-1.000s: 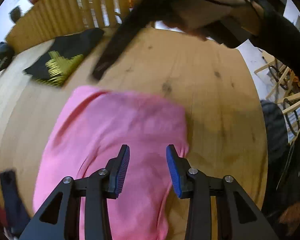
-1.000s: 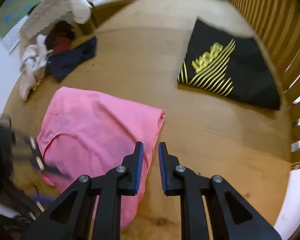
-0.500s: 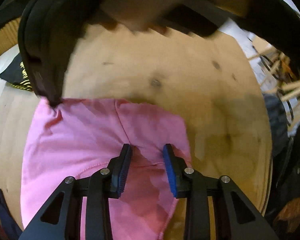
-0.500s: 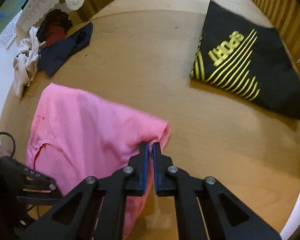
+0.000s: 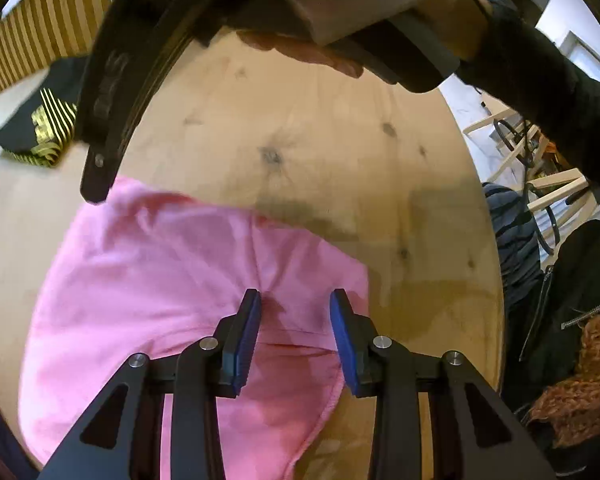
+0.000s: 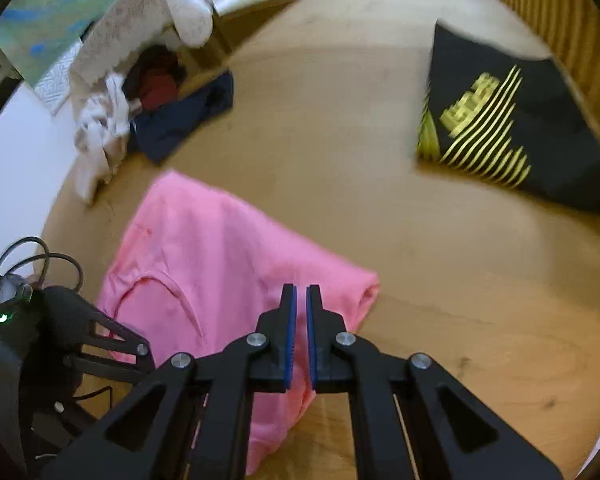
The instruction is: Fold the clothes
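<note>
While lying half-folded on wooden table (image 6: 440, 260), pink shirt (image 6: 204, 256) being pinched at its edge by closed right tongs (image 6: 301, 300); left tongs (image 5: 294, 312) hovering open over neckline. Folded black shirt (image 6: 512, 136) sitting well apart.

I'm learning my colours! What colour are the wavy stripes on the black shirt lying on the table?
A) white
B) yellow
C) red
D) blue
B, the black shirt, lying flat on the wooden table apart from the pink shirt, has yellow stripes and yellow letters printed on it.
</note>
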The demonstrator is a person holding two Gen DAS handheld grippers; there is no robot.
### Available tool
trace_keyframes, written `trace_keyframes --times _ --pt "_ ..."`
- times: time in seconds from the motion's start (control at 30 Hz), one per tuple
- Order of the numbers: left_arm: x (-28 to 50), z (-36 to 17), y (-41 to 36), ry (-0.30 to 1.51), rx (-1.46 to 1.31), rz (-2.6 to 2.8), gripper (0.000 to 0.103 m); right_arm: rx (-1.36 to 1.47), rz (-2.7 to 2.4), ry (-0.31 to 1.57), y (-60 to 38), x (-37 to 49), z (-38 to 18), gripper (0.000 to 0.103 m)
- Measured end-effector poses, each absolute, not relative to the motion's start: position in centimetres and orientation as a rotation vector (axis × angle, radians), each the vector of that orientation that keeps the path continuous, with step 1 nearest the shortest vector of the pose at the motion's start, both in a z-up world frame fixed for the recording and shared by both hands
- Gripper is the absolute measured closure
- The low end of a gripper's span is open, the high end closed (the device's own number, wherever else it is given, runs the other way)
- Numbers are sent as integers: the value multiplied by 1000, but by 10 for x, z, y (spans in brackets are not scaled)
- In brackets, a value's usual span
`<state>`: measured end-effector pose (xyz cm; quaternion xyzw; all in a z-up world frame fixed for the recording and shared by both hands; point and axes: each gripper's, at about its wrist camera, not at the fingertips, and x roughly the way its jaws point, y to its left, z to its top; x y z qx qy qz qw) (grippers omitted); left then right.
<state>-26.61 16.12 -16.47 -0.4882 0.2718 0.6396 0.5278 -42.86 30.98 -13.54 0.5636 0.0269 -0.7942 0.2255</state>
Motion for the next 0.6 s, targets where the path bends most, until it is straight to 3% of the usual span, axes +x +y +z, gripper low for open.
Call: trace_keyframes --times 0.1,0.17,0.3,0.43,0.5,0.6 --pt "-265 -151 131 619 -1183 1599 68 1583 -2238 128 314 -429 -144 97" --pt "-270 -137 96 581 -1195 1696 63 1545 -2269 68 323 -423 -132 97" --pt "-289 -122 13 415 -1296 1919 62 1448 -2306 -58 337 -402 -109 77" --pt "-297 -133 -26 259 -1380 2009 60 1484 -2244 -65 322 -373 -124 77" --pt "-301 -145 -38 190 -1431 2043 51 1511 -2281 -1 316 -362 -132 75" --pt "-301 -160 -42 115 -1498 2053 49 1579 -2305 -30 319 -350 -142 59"
